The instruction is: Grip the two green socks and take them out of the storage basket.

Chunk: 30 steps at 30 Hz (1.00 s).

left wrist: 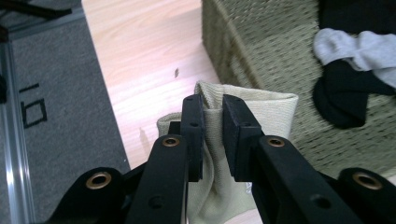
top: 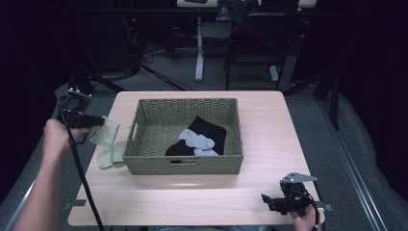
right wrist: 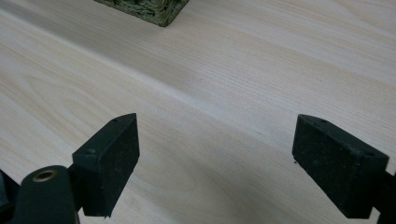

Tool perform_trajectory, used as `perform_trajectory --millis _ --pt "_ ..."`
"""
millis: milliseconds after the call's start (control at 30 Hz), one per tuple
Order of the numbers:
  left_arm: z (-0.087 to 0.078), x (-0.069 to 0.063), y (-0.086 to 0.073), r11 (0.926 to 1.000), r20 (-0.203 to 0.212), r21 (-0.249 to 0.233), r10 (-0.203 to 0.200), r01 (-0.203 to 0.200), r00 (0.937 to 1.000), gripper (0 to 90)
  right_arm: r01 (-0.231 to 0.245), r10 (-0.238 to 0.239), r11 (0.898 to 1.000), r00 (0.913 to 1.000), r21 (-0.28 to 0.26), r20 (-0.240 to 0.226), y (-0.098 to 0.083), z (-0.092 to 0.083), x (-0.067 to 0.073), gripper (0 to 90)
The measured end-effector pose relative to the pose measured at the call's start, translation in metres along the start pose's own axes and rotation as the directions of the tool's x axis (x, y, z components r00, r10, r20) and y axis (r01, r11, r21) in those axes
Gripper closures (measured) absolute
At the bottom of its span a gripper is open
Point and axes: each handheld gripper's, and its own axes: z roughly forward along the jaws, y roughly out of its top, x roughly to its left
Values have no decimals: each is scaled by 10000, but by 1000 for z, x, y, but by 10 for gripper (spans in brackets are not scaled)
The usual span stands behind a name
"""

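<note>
Our left gripper (left wrist: 212, 116) pinches the beige sock (left wrist: 261, 105) by its cuff at the table's left edge. We should lift it clear of the basket (top: 144, 115) wall before release; our right gripper (right wrist: 215, 154) rests wide and empty.

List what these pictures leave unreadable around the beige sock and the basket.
- Beige sock: in the left gripper view the left gripper, shut on its cuff, covers the middle; the lower end is cut off by the bottom edge.
- Basket: in the high view the near wall hides the floor behind it; the black socks and grey sock overlap, so their count is unclear.
- Right gripper view: the basket corner is cut off by the top edge.
</note>
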Motion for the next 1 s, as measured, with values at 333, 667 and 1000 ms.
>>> perform_trajectory --millis 333,667,1000 --pt "28 16 -32 9964 -211 198 -816 820 9964 791 4 -4 10000 10000 16 -4 0 0 0 144" --pt "64 15 -51 9921 -25 520 -1145 1145 9934 788 71 -71 9999 10000 153 26 0 0 0 144" --pt "103 7 -60 9880 208 819 -1327 1306 9909 771 81 -82 9998 9999 166 60 0 0 0 144"
